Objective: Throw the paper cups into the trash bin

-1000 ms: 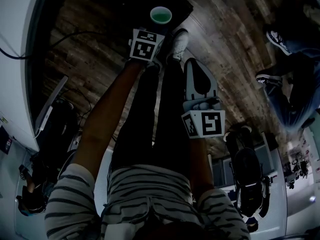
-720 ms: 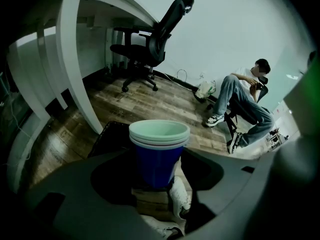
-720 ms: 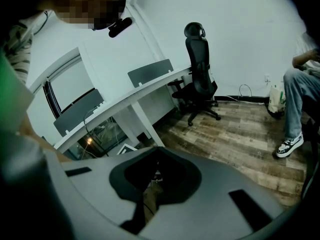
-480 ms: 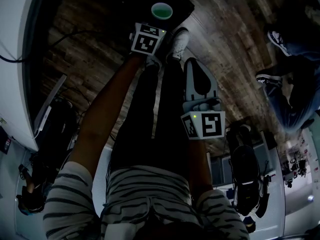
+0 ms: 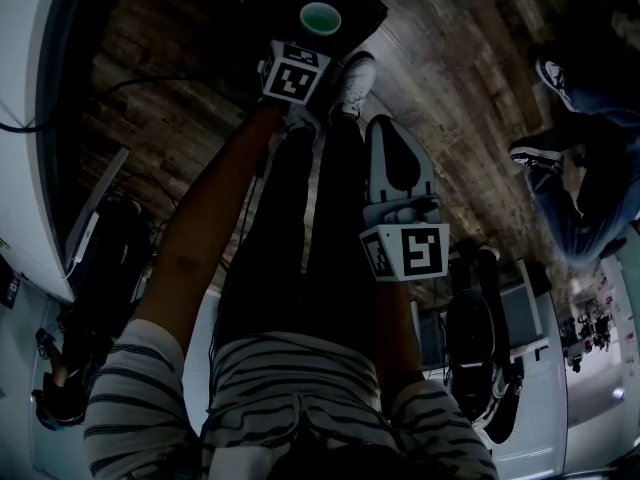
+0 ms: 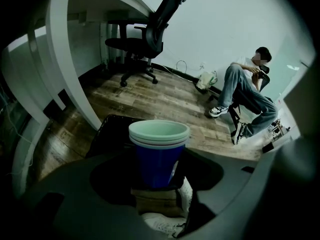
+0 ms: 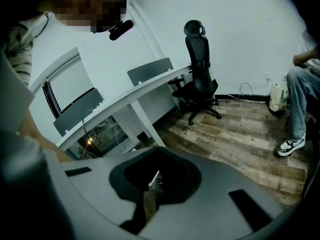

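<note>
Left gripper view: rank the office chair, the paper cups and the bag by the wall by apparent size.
1. office chair
2. paper cups, enlarged by nearness to the camera
3. bag

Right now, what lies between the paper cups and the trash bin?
Nothing shows there: in the left gripper view the paper cups, held by the left gripper, stand right before the trash bin.

wood floor (image 6: 165, 99), white desk (image 7: 135, 96)

Dim, murky from the head — brighter in gripper views (soft, even), fisheye-bent, black-vignetted at 2 o'clock.
</note>
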Demonstrator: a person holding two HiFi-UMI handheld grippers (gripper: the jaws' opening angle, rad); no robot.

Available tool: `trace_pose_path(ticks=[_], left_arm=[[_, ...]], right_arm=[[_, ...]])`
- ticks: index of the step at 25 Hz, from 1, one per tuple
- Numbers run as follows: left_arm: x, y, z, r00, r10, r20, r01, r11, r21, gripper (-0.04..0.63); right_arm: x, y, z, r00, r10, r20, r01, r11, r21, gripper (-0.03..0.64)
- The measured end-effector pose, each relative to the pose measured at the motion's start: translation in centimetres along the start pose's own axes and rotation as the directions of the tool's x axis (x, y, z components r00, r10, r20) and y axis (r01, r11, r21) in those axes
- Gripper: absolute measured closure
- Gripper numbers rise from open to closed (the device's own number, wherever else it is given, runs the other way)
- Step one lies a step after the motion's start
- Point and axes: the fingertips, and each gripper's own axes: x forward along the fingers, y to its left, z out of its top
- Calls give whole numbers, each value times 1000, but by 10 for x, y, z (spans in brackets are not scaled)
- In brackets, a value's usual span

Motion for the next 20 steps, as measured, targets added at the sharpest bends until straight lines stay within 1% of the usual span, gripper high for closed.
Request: trace_pose_path(ticks=[3,7,15,20], left_arm=[[8,2,-4,1000,5,-11,-5,1000,7,308],[8,5,-3,1000,-4,-22,3,1000,-19,308],[19,11,-1,998,5,-56,-8,999,-42,305],[13,11,-1,998,-3,-60,0,998,-56,298]], right_arm=[[0,-2,-1,1000,-2,-4,2,1000,5,607],[0,-1,-1,1000,-1,-4,1,1000,9,607],[5,-9,-1,1000,1,-16,-1,1000,23,607],[3,-4,-1,1000,3,-14,-3,1000,23,607]])
